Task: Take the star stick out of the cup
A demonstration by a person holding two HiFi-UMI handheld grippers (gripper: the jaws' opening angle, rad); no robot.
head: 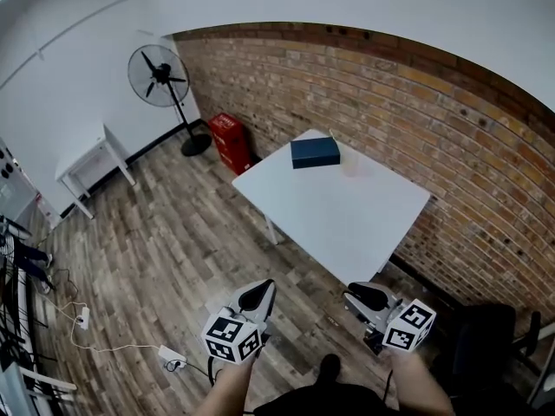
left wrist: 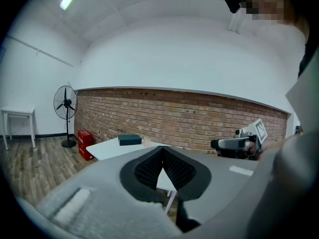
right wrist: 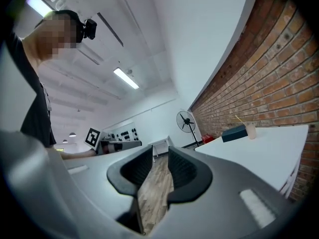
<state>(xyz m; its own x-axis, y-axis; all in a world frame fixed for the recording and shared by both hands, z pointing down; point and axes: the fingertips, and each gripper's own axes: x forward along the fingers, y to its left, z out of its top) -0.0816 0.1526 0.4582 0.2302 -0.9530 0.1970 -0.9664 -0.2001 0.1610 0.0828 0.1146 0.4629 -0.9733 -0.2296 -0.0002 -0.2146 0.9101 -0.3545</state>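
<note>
**A:** How do your jaws stand?

**B:** My left gripper has its jaws pressed together, tips touching, with nothing in them. My right gripper has its jaws spread, and only wooden floor shows through the gap.

**A:** And the stick?

**B:** It is well ahead of both pairs of jaws, on the white table. The cup stands upright there, just beside a dark blue box, and the thin stick leans out of it. I cannot make out its star. Beyond them rises the brick wall.
</note>
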